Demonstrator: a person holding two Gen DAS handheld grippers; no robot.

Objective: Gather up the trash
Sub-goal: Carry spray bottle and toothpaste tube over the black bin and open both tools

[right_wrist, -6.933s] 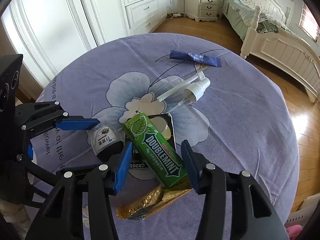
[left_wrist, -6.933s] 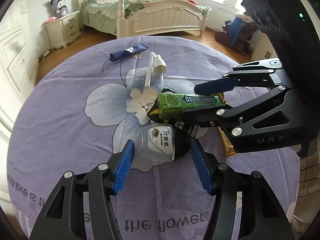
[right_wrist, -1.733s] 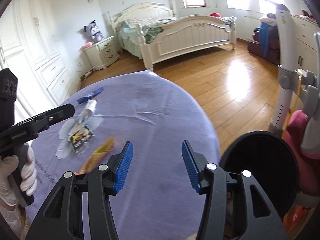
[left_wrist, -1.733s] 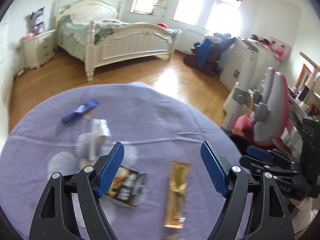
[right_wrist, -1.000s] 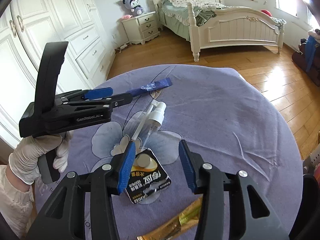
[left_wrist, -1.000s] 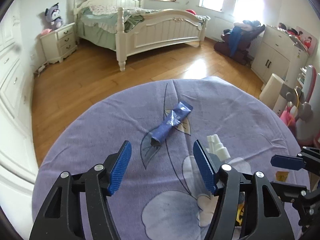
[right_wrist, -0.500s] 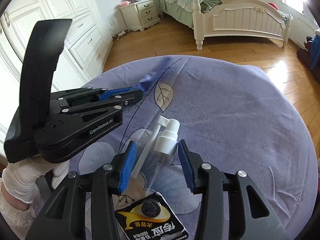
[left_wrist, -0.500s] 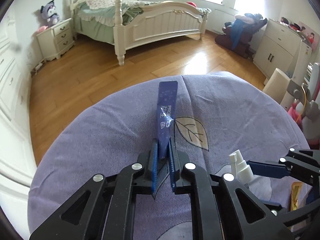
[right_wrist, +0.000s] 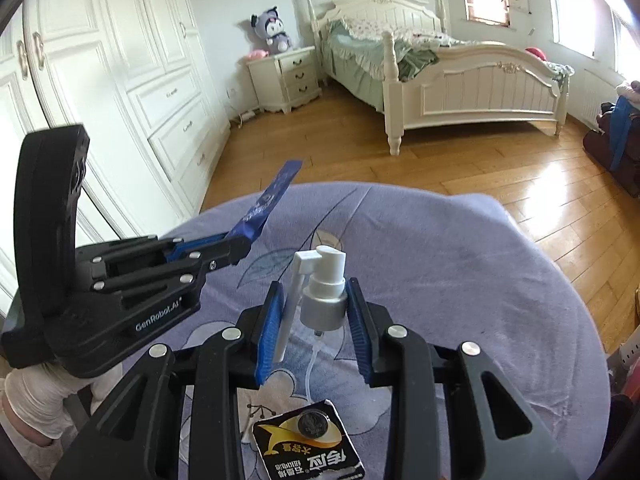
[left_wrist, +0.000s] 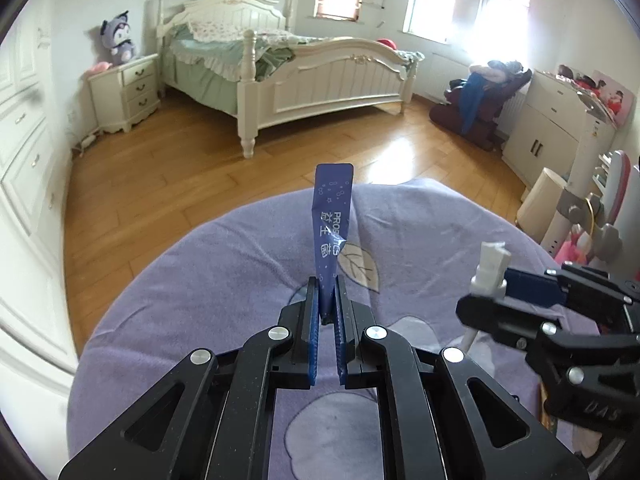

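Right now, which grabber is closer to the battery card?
Right. The right gripper, closing on the spray bottle, is just above the battery card; the left gripper, holding the blue sachet, is farther off.

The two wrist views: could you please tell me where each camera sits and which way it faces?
Left wrist: on the left gripper, looking across the round purple-clothed table towards the bed; jaws shut on the blue foil sachet.
Right wrist: on the right gripper, facing the wardrobe and bed; jaws closing on the white spray pump; a gloved hand shows.
Shared: each shows the other gripper, sachet, pump.
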